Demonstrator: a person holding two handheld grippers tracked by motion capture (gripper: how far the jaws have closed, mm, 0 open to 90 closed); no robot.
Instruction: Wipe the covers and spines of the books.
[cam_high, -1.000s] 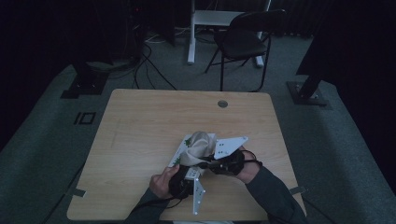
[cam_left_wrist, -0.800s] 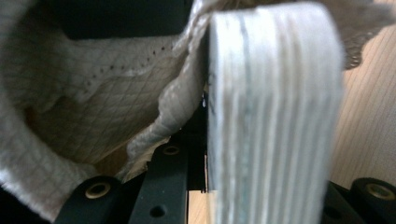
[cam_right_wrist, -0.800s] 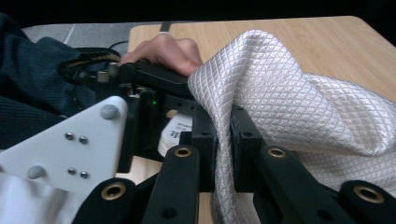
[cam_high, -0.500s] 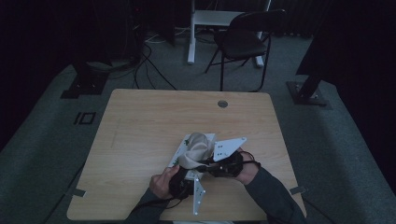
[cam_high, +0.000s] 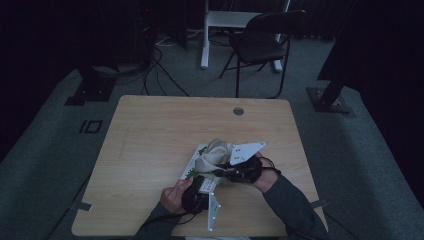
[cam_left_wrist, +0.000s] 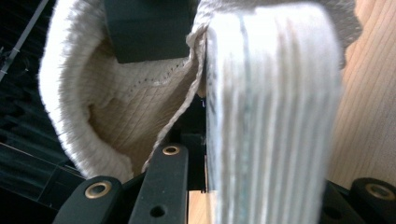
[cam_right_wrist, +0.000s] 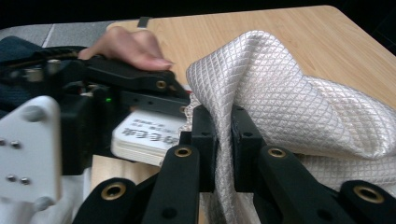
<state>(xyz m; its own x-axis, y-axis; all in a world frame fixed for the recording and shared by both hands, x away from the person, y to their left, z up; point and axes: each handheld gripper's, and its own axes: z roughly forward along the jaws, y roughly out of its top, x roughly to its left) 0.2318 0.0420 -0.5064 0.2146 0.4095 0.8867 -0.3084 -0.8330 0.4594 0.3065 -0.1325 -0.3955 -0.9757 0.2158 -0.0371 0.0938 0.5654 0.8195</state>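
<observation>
A dim room with a folding chair (cam_high: 262, 42) at the top of the frame surrounds a pale wooden tabletop (cam_high: 165, 135). Low and right of centre on it, a cream cloth (cam_high: 216, 152) is bunched up over a white card with green print (cam_high: 196, 170).

The right gripper (cam_right_wrist: 223, 128) has its fingers closed on a fold of the cloth, and the left gripper (cam_high: 200, 187), at the lower middle of the frame, also pinches an edge of it.

To do this well, both grips should probably hold firm and pull apart evenly, so the fabric spreads without slipping.

The right gripper view shows the diamond weave and the person's hand (cam_right_wrist: 130, 46) at upper left; the left gripper view shows the ribbed hem and the knit inside.
</observation>
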